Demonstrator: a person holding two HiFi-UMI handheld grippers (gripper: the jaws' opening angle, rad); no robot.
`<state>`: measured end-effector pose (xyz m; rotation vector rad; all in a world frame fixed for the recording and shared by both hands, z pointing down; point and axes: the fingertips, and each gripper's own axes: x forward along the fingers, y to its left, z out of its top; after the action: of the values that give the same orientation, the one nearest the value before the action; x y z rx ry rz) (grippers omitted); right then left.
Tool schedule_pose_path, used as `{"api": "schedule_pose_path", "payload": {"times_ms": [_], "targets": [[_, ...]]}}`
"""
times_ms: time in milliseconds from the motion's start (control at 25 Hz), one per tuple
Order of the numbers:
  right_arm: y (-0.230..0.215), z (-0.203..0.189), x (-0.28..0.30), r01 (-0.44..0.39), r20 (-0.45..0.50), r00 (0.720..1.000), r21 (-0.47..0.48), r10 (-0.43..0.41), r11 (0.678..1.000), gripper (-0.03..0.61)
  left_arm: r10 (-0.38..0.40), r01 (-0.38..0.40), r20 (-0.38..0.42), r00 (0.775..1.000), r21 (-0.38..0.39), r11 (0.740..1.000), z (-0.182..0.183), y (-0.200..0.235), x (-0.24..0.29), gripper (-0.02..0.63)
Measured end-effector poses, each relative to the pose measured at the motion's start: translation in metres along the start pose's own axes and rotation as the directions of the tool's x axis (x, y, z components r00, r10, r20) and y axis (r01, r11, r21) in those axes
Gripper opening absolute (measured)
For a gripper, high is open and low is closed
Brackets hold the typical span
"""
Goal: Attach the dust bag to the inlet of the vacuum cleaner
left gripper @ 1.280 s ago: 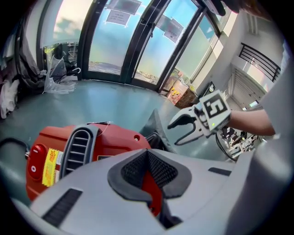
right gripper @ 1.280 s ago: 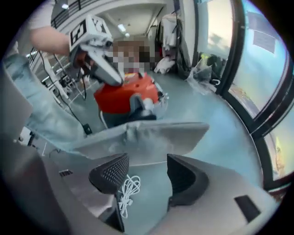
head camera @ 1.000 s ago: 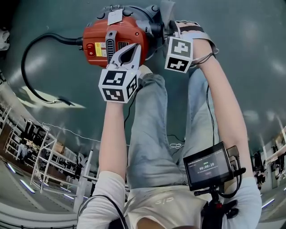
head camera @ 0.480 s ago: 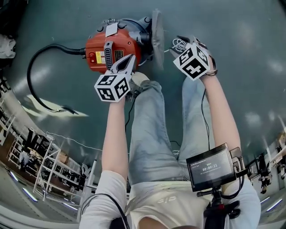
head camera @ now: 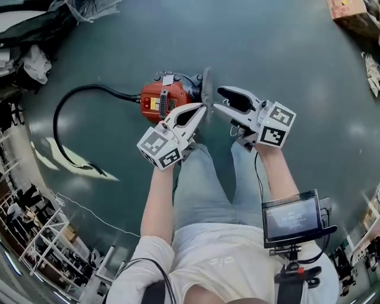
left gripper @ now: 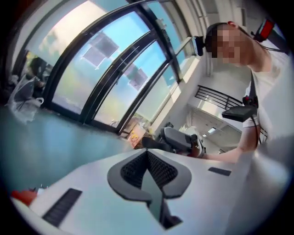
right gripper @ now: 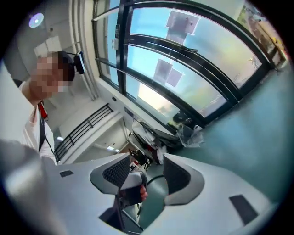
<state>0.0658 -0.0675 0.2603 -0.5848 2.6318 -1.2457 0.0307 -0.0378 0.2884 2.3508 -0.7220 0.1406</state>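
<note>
The red vacuum cleaner [head camera: 163,101] lies on the teal floor, with its black hose [head camera: 74,104] looping off to the left. A thin grey flat piece [head camera: 206,88], which looks like the dust bag, stands edge-on at the vacuum's right end; I cannot tell how it joins. My left gripper [head camera: 202,110] hangs above the vacuum, shut and holding nothing [left gripper: 148,156]. My right gripper [head camera: 218,98] faces it from the right, open. Between the right gripper's [right gripper: 147,172] jaws there is only the floor and the left gripper's tip beyond.
The person's legs [head camera: 202,178] stand just below the vacuum, and a small monitor [head camera: 292,217] hangs at the chest. Bags and cloth [head camera: 35,59] pile up at the top left. A cardboard box [head camera: 350,15] sits at the top right. Large windows show in both gripper views.
Both grippers have lifted up and away from the vacuum and now point about level. The right one has rolled over. The vacuum looks smaller and farther off as the head view has risen.
</note>
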Motion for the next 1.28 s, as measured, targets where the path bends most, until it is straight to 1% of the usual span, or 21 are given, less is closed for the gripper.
{"api": "schedule_pose_path", "payload": {"times_ms": [80, 160, 240, 320, 400, 440, 480, 560, 600, 640, 680, 800, 920, 1000, 1080, 1200, 1280], "targets": [[0.058, 0.043, -0.004, -0.061, 0.001, 0.998, -0.077, 0.061, 0.995, 0.241, -0.04, 0.034, 0.059, 0.997, 0.098, 0.995, 0.063, -0.049, -0.003, 0.006], [0.114, 0.075, -0.006, -0.095, -0.013, 0.995, -0.164, 0.094, 0.982, 0.241, -0.054, 0.033, 0.103, 0.993, 0.192, 0.981, 0.116, -0.092, -0.016, 0.006], [0.167, 0.098, -0.006, -0.101, -0.011, 0.995, -0.229, 0.101, 0.968, 0.241, -0.055, 0.024, 0.118, 0.991, 0.249, 0.968, 0.155, -0.128, -0.04, 0.006], [0.212, 0.114, -0.002, -0.092, -0.029, 0.996, -0.305, 0.087, 0.948, 0.241, -0.033, 0.001, 0.107, 0.994, 0.289, 0.957, 0.181, -0.154, -0.068, 0.006], [0.259, 0.131, 0.001, -0.085, -0.064, 0.996, -0.402, 0.064, 0.912, 0.241, 0.012, -0.052, 0.116, 0.993, 0.346, 0.937, 0.209, -0.183, -0.095, 0.006], [0.285, 0.142, -0.001, -0.085, -0.077, 0.995, -0.452, 0.056, 0.888, 0.241, 0.029, -0.078, 0.137, 0.99, 0.37, 0.926, 0.225, -0.2, -0.107, 0.006], [0.312, 0.152, -0.004, -0.085, -0.08, 0.995, -0.497, 0.052, 0.863, 0.241, 0.035, -0.095, 0.162, 0.986, 0.379, 0.921, 0.24, -0.22, -0.119, 0.006], [0.36, 0.167, -0.012, -0.087, -0.056, 0.996, -0.569, 0.066, 0.818, 0.241, 0.018, -0.093, 0.208, 0.978, 0.353, 0.931, 0.262, -0.254, -0.142, 0.006], [0.376, 0.172, -0.012, -0.088, -0.037, 0.996, -0.595, 0.082, 0.799, 0.241, 0.005, -0.082, 0.223, 0.975, 0.337, 0.938, 0.27, -0.264, -0.151, 0.006], [0.386, 0.176, -0.009, -0.09, -0.022, 0.995, -0.607, 0.096, 0.789, 0.241, -0.004, -0.075, 0.231, 0.973, 0.331, 0.941, 0.277, -0.268, -0.158, 0.006], [0.391, 0.18, -0.006, -0.092, -0.013, 0.994, -0.609, 0.107, 0.788, 0.241, -0.007, -0.075, 0.236, 0.972, 0.335, 0.939, 0.284, -0.269, -0.162, 0.006], [0.393, 0.196, 0.0, -0.085, 0.028, 0.992, -0.586, 0.125, 0.806, 0.241, -0.002, -0.092, 0.258, 0.966, 0.353, 0.931, 0.302, -0.267, -0.162, 0.006], [0.396, 0.206, -0.002, -0.069, 0.083, 0.987, -0.558, 0.138, 0.827, 0.241, -0.028, -0.071, 0.303, 0.953, 0.311, 0.948, 0.315, -0.272, -0.161, 0.006], [0.397, 0.209, -0.003, -0.063, 0.102, 0.984, -0.553, 0.143, 0.831, 0.241, -0.05, -0.048, 0.33, 0.943, 0.282, 0.958, 0.318, -0.274, -0.161, 0.006], [0.396, 0.21, -0.001, -0.053, 0.104, 0.985, -0.563, 0.135, 0.825, 0.241, -0.045, -0.05, 0.338, 0.94, 0.269, 0.962, 0.319, -0.272, -0.161, 0.006], [0.395, 0.212, 0.002, -0.021, 0.112, 0.988, -0.582, 0.105, 0.813, 0.241, -0.014, -0.078, 0.333, 0.943, 0.261, 0.962, 0.321, -0.267, -0.162, 0.006], [0.397, 0.219, 0.003, 0.01, 0.136, 0.986, -0.609, 0.092, 0.793, 0.241, -0.01, -0.084, 0.348, 0.937, 0.255, 0.963, 0.328, -0.266, -0.161, 0.006]]}}
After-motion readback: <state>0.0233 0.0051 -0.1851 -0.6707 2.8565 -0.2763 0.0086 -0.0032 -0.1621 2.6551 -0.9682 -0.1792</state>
